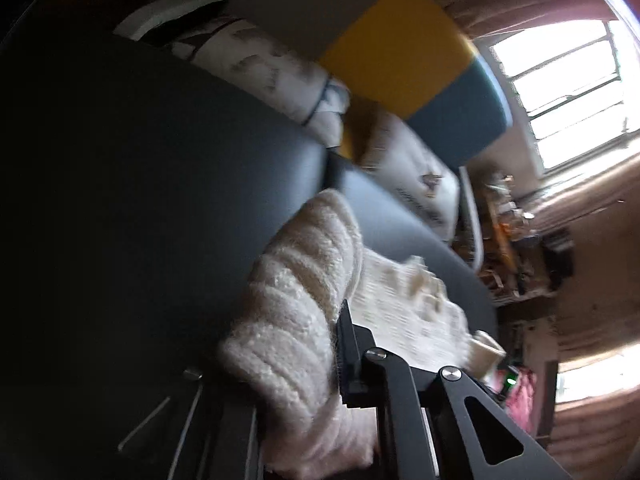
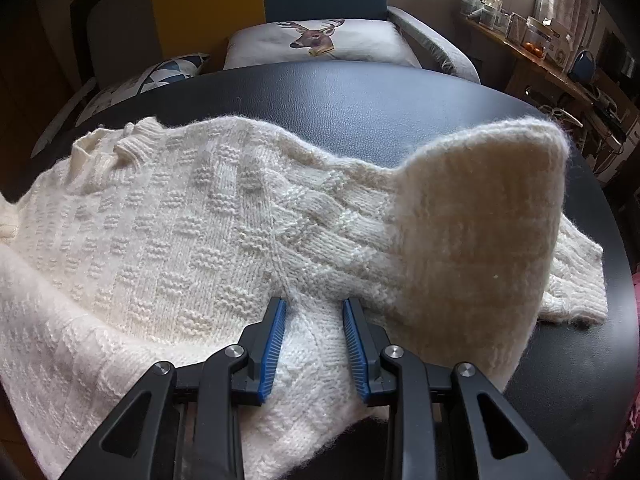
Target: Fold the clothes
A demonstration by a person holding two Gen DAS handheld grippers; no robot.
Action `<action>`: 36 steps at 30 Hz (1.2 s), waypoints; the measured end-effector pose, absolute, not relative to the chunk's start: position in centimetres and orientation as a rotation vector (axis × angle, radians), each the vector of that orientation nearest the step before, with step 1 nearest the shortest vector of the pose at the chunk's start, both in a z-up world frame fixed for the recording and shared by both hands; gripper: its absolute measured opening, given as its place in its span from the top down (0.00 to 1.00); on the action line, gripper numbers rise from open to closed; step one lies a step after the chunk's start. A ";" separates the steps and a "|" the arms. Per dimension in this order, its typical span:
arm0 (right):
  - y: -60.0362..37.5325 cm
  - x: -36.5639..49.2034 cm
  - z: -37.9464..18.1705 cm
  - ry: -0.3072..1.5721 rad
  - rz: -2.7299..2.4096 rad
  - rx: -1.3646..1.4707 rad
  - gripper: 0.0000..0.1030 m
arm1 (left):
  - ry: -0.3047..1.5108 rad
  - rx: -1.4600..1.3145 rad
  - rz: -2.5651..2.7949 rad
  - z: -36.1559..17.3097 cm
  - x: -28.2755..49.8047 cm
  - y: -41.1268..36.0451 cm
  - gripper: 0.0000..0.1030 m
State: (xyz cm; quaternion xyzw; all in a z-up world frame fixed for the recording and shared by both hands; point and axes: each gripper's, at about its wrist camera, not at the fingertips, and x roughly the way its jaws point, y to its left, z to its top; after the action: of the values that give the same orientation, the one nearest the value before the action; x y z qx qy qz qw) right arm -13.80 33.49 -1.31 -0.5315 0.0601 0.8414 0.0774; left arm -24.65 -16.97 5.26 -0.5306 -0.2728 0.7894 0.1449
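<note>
Closest in on the right wrist view, the right gripper (image 2: 314,344) sits with its blue pads spread partway, a strip of the sweater (image 2: 168,232) lying between them. The pads (image 2: 274,344) sit down in the knit, but I can't tell if they're actually squeezing it or just resting there. That view gives you the whole garment: a cream knit sweater spread flat on the round black table (image 2: 340,100), long axis running across the picture, collar (image 2: 132,140) at the far left, and a ribbed sleeve end (image 2: 480,224) lifted upright on the right side.

The left wrist view is tilted hard and blurry, and it shows what the other one doesn't: the left gripper (image 1: 340,344) pressed together on a fold of the ribbed knit, with that thick fold bulging up and away from the jaws. Only one finger is really visible, since the wool hides the other. Behind the fold, the flat body of the sweater trails off toward the table edge.

Past the table, the right view shows a chair with a deer cushion (image 2: 316,40) and a second patterned cushion (image 2: 160,74) to its left, plus a cluttered shelf (image 2: 532,44) far right. The left view adds a bright window (image 1: 560,92) and the yellow and blue panel (image 1: 404,56) behind the cushions
</note>
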 end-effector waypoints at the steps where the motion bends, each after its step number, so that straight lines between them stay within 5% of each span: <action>1: 33.5 -13.8 -1.3 0.175 2.518 -1.593 0.72 | -0.740 -1.553 2.301 4.7 -25.2 -16.7 0.89; 6: 33.2 -13.9 -1.2 0.168 2.511 -1.590 0.72 | -0.326 -1.741 2.544 0.2 -27.7 -15.9 0.86; 12: 33.1 -13.8 -1.0 0.163 2.521 -1.572 0.72 | -0.423 -1.775 2.610 -1.1 -27.0 -18.6 0.76; 14: 33.1 -13.7 -1.0 0.161 2.524 -1.566 0.71 | -0.496 -1.746 2.556 -0.4 -25.7 -18.7 0.58; 16: 33.0 -13.7 -0.9 0.156 2.529 -1.563 0.70 | -0.478 -1.650 2.559 1.2 -23.7 -17.9 0.50; 21: 33.0 -10.7 2.9 0.339 2.693 -1.485 0.70 | -0.150 -1.336 2.673 5.6 -16.6 -13.6 0.37; 25: 31.7 -5.0 6.2 0.543 2.860 -1.457 0.61 | -0.003 -1.145 2.591 6.5 -10.4 -9.2 0.22; 30: 30.1 -0.2 4.4 0.747 2.834 -1.689 0.57 | -0.038 -1.114 2.475 4.9 -5.3 -6.2 0.22; 36: 26.7 3.7 1.3 0.754 2.871 -1.893 0.51 | -0.030 -1.331 2.414 0.5 -5.0 -5.1 0.22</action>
State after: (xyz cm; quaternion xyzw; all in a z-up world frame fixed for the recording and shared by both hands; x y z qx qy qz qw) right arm 3.68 26.72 1.31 -0.5281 0.2104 0.8008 -0.1884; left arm -4.95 -5.10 0.55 -0.4739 -0.0108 0.8595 0.1914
